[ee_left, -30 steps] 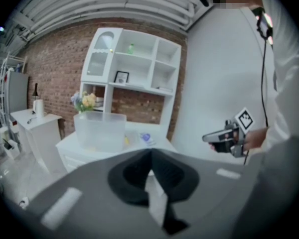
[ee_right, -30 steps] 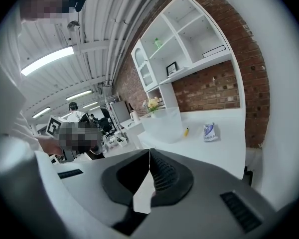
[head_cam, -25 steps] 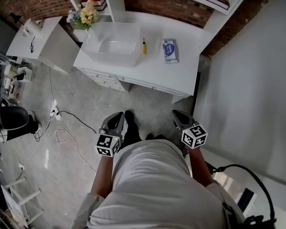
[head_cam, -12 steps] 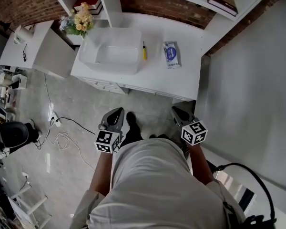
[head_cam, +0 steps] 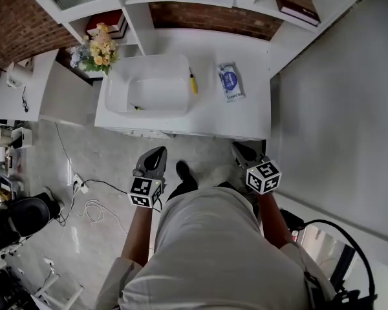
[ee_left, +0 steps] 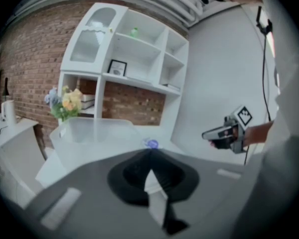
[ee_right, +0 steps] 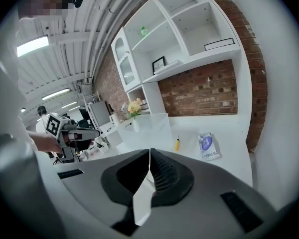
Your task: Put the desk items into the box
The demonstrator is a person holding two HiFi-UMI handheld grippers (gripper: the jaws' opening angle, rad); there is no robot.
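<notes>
Desk and box are being shown nearer in the head view than a second ago, as both grippers are being carried toward them. Nothing on the desk is being seen to have shifted.

The yellow tool is lying on the desk just beside the box, at its 3 o'clock. The packet is lying near, at the tool's 3 o'clock, apart from it. Neither is yet in the box. A small yellowish thing is being made out on the box floor, too small to name. Flowers are standing at the box's 10 o'clock.

The left gripper and right gripper are being held well short of the desk, at its 6 o'clock. Each is being kept with its jaws pressed together on nothing.

Trouble is judged to be invited by those closed jaws. Unless they are being parted before arrival, the thin tool is likely to be knocked and rolled against the box wall. The flat packet is likely to be pushed along rather than pinched.

Jaw state is being given only by the gripper views; the head view is showing just the grippers' backs. In the right gripper view the tool and packet are being shown plainly, with the left gripper at 9 o'clock. In the left gripper view the tool is being hidden behind the box, only a blue patch of packet is being glimpsed, and the right gripper is appearing at 3 o'clock.
</notes>
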